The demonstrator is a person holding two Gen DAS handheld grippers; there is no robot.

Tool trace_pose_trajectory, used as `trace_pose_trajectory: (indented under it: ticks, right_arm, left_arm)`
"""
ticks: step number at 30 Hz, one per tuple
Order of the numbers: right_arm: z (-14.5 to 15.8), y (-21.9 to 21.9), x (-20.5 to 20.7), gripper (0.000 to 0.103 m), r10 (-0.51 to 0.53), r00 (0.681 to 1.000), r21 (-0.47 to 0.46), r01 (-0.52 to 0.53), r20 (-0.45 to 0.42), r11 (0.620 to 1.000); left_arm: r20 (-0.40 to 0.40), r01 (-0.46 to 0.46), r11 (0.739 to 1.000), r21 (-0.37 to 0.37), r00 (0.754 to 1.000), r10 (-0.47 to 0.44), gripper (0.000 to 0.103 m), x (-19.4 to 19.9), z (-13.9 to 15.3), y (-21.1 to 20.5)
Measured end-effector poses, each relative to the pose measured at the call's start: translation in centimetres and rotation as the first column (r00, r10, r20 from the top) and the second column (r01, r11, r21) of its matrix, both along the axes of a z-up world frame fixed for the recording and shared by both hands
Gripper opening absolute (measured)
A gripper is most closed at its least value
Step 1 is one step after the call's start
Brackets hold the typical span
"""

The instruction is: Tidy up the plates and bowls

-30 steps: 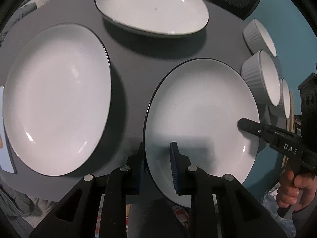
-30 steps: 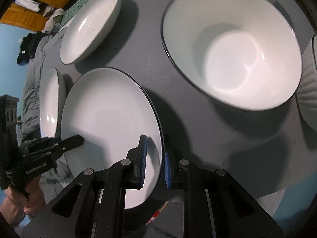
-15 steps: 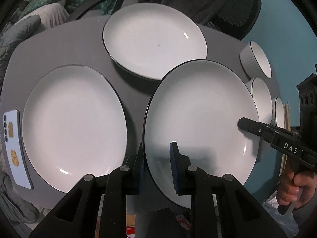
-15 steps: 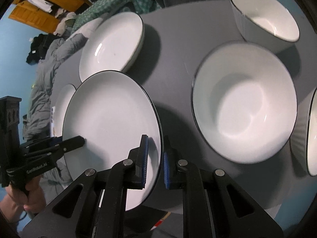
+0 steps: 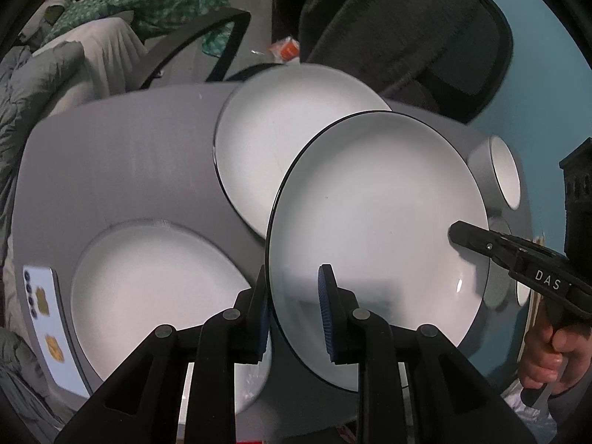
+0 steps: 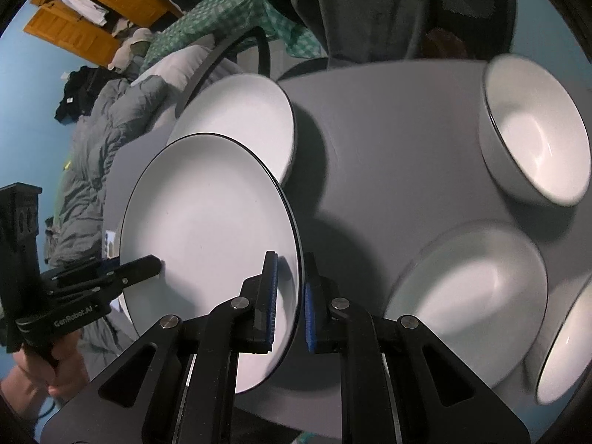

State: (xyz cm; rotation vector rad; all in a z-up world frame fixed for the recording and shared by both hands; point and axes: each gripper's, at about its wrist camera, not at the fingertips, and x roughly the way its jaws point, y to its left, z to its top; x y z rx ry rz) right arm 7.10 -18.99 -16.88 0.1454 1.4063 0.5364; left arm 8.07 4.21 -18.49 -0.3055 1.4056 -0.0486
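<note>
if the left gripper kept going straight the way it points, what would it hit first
Probably the held plate already pinched at its rim by the left gripper. Past that rim, likely the grey table, near the plate lying on it; depth is unclear.

White black-rimmed plate (image 5: 377, 222), grey table (image 5: 122, 170), blue gripper pads (image 6: 272, 296), green checkered cloth (image 6: 222, 18).
</note>
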Motion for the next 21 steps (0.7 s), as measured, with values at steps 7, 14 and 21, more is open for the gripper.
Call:
trace_pose_trajectory:
  ticks: [7, 14, 21]
  right_arm:
    - [-0.6, 1.8, 3.1, 0.012, 0.018, 1.0, 0.004, -0.018, -0.015, 1.0]
    - [-1.7, 3.4, 5.1, 0.012, 0.046, 0.998, -0.001, -0.046, -0.043, 0.999]
    - [-2.4, 3.9, 6.5, 0.012, 0.048, 0.997, -0.011, -0.049, -0.063, 0.999]
  left_arm:
    - [-0.008, -0.05, 0.998, 0.024, 0.999, 0.05, 0.024, 2.7, -0.8, 1.9]
    - [-0.044, -0.088, 0.995, 0.047, 0.995, 0.09, 0.024, 4.4, -2.4, 2.8]
    - [-0.073, -0.076, 0.993, 0.087, 0.994, 0.082, 0.024, 5.7, -3.3, 2.7]
